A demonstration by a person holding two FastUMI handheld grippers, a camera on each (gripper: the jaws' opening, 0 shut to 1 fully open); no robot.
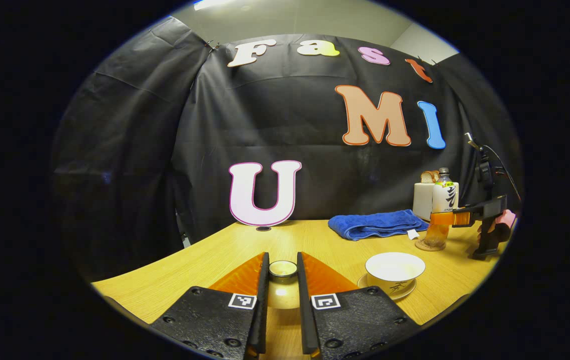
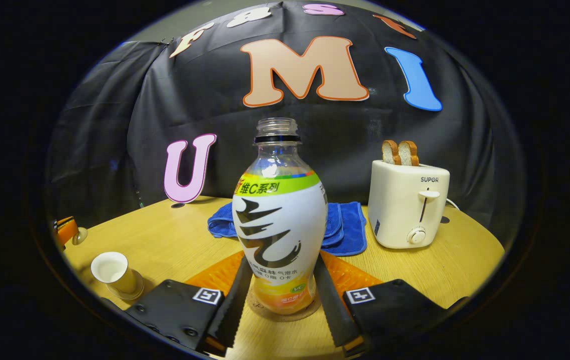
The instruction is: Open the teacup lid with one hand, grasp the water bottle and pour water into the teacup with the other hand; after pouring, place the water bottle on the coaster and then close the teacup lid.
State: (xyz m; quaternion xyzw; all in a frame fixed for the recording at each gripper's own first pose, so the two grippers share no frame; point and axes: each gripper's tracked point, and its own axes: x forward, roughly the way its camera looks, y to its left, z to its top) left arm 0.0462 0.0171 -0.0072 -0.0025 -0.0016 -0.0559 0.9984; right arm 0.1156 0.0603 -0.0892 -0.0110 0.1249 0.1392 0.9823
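Observation:
My left gripper [image 1: 282, 260] is shut on the knob of the teacup lid [image 1: 282, 295] and holds it above the wooden table [image 1: 204, 260]. To its right the white teacup [image 1: 395, 267] stands uncovered on its saucer [image 1: 387, 292]. Farther right, the right gripper [image 1: 445, 218] clasps the water bottle [image 1: 440, 210], which stands on the round coaster [image 1: 430, 245]. In the right gripper view the uncapped bottle [image 2: 279, 220] stands upright on the coaster [image 2: 282, 312], and my right gripper [image 2: 282, 257] has both fingers against its lower body. At far left are the teacup [image 2: 112, 270] and the left gripper [image 2: 67, 230].
A folded blue towel [image 1: 375, 224] [image 2: 345, 230] lies behind the bottle. A white toaster [image 2: 407, 210] [image 1: 422, 200] with two bread slices stands at the back right. A hand [image 1: 495, 225] holds the right gripper near the table's right edge.

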